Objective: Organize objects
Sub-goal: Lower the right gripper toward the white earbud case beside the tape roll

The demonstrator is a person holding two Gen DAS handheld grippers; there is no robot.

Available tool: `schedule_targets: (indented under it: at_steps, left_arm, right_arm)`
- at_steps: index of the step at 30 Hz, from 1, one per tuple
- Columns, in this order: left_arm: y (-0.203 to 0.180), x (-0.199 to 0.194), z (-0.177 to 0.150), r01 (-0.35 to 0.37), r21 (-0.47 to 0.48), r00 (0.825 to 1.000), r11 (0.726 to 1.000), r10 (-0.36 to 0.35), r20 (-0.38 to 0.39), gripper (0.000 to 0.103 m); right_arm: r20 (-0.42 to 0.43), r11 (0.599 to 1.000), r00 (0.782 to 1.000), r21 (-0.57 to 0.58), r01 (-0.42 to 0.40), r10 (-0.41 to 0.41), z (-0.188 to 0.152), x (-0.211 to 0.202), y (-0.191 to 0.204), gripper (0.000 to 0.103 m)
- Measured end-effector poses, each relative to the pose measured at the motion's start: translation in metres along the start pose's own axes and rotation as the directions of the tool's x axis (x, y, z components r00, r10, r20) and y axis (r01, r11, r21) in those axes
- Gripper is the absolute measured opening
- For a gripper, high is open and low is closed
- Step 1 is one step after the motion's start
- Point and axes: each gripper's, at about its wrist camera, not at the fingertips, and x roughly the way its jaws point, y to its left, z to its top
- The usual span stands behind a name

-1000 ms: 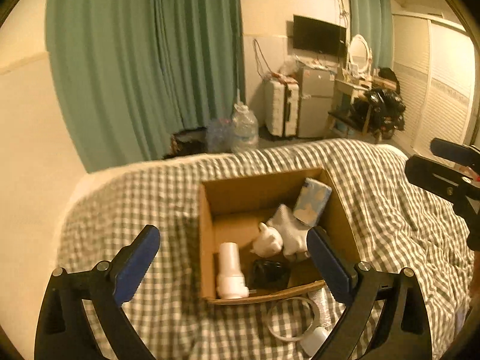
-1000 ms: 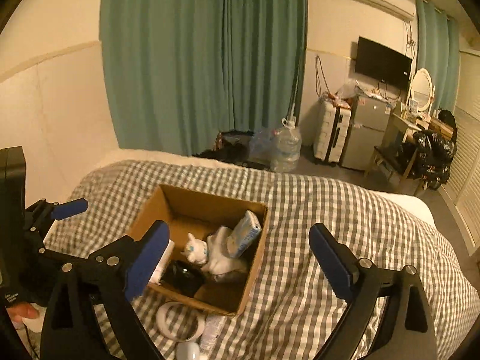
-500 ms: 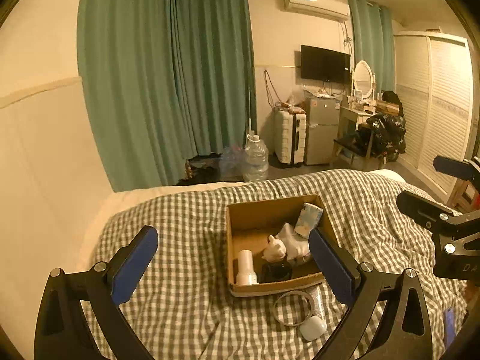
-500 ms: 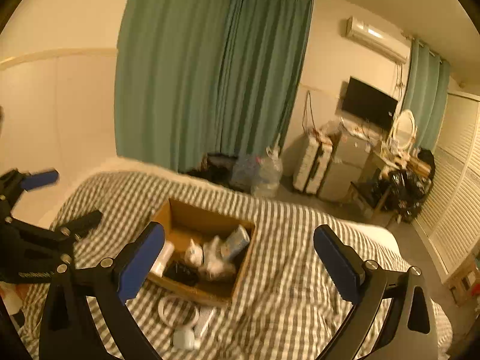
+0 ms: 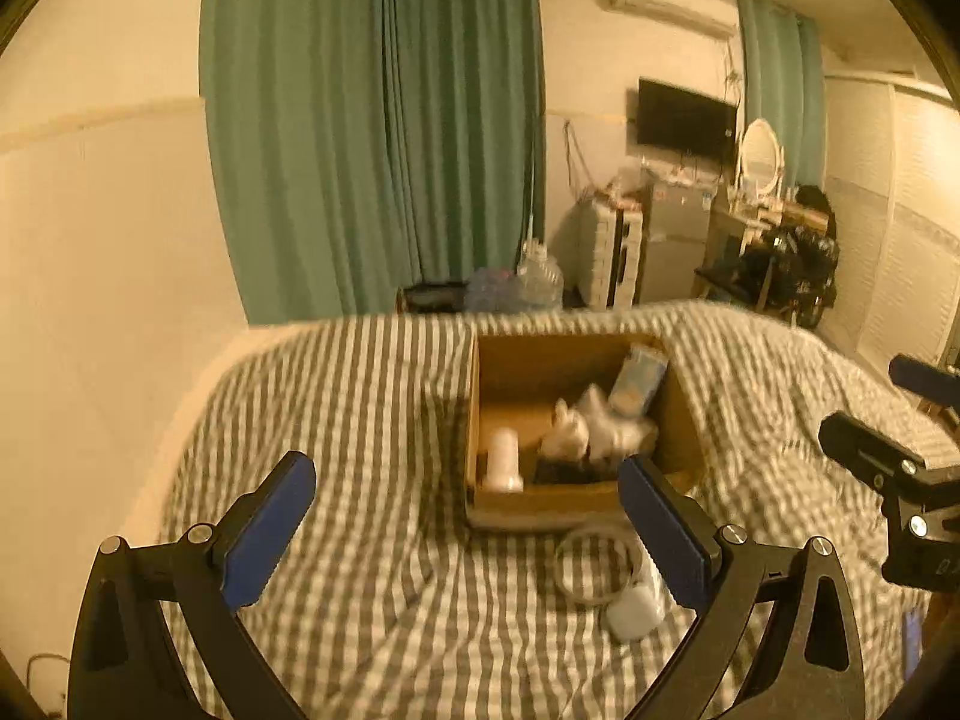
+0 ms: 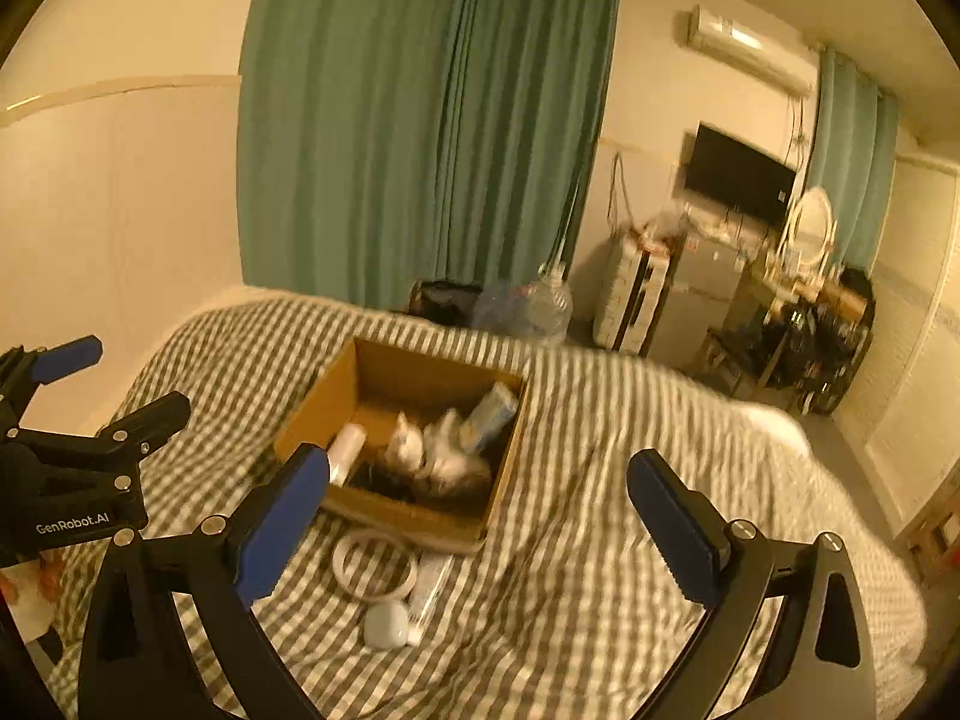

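A cardboard box [image 5: 684,420] sits on the checked bed cover [image 5: 360,420]; it also shows in the right wrist view [image 6: 324,402]. Inside lie a white cylinder [image 5: 503,459], a white toy cat [image 5: 570,435], a pale blue packet [image 5: 639,381] and something black. In front of the box lie a white ring [image 5: 594,564], a small white case [image 5: 630,615] and a thin white tube [image 6: 429,591]. My left gripper [image 5: 468,534] is open and empty, held above the bed before the box. My right gripper [image 6: 480,534] is open and empty, also short of the box.
Green curtains [image 5: 372,120] hang behind the bed. A water jug [image 5: 540,279], a suitcase [image 5: 612,255], a small fridge [image 5: 672,240] and a cluttered desk [image 5: 780,252] stand beyond the bed's far edge. A wall [image 5: 108,240] runs along the left.
Both grippers have pulled back and up from the box, so it looks smaller and farther. Both stay open. The current frames are motion-blurred.
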Motion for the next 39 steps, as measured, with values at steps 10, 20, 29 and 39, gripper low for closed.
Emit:
schedule_targets:
  at_steps: [10,20,29,39]
  left_arm:
    - [-0.001,0.049,-0.072,-0.022,-0.042,0.989,0.999,0.016,-0.146,0.103]
    - [-0.001,0.082,-0.098,-0.024,-0.056,0.975,0.998,0.011,-0.221,0.103]
    - [0.012,0.086,-0.102,-0.016,-0.11,0.97,0.994,-0.011,-0.241,0.103]
    - [0.01,0.09,-0.107,-0.029,-0.094,0.965,0.995,0.003,-0.261,0.103]
  right_arm:
    - [-0.197,0.994,0.976,0.087,-0.073,0.089,-0.079,0.071,-0.001,0.1]
    - [-0.372,0.993,0.921,0.03,-0.112,0.115,-0.137,0.142,0.035,0.085]
    - [-0.517,0.982,0.844,-0.032,-0.184,0.141,-0.168,0.175,0.065,0.052]
    - [-0.453,0.984,0.877,-0.001,-0.179,0.159,-0.168,0.153,0.055,0.04]
